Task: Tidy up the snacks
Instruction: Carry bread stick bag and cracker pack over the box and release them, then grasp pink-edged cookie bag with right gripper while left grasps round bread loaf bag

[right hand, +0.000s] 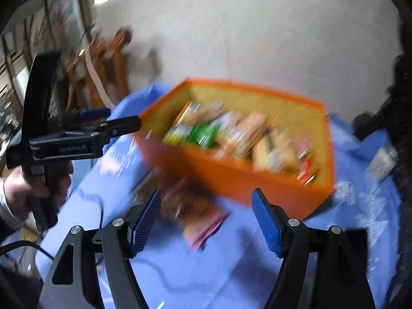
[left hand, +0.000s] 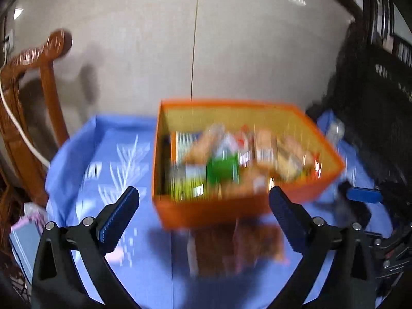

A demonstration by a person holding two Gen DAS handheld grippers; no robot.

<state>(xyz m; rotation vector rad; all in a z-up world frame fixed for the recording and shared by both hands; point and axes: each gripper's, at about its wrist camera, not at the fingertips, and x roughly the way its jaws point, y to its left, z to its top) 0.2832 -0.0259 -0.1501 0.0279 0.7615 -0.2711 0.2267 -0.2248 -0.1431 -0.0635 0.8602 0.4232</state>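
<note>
The left tongs (left hand: 203,206) stood spread wide, with nothing between their 2 ribbed blue pads (left hand: 121,213); the arms behind the pads were matte black with round silver pivots. The right tongs (right hand: 206,219) also stood apart and gripped nothing, their 2 pads of the same ridged blue rubber. In the right wrist view the left tongs appeared from the side at the left edge, held by a hand (right hand: 18,193) on a black pistol-style handle.

Just beyond both pairs lay 1 flat snack packet (left hand: 231,247), brownish with a pink edge, resting on the blue cloth (left hand: 159,278) that covered the bench; blur hid its print. It lay against or just in front of the near wall of 1 orange box (left hand: 206,211), which was rectangular, open-topped and straight-sided, with a yellowish lining. Inside the box sat a crowded heap of snacks (left hand: 242,159): 1 green package stood out among tan, white and red wrappers, too smeared to count. The cloth looked smooth and thin, with pale white markings on the left. Behind the bench stood 1 carved wooden chair (left hand: 31,82) of glossy reddish-brown, with 1 white cable (left hand: 15,121) hanging across it, and a plain grey wall (left hand: 154,51).
</note>
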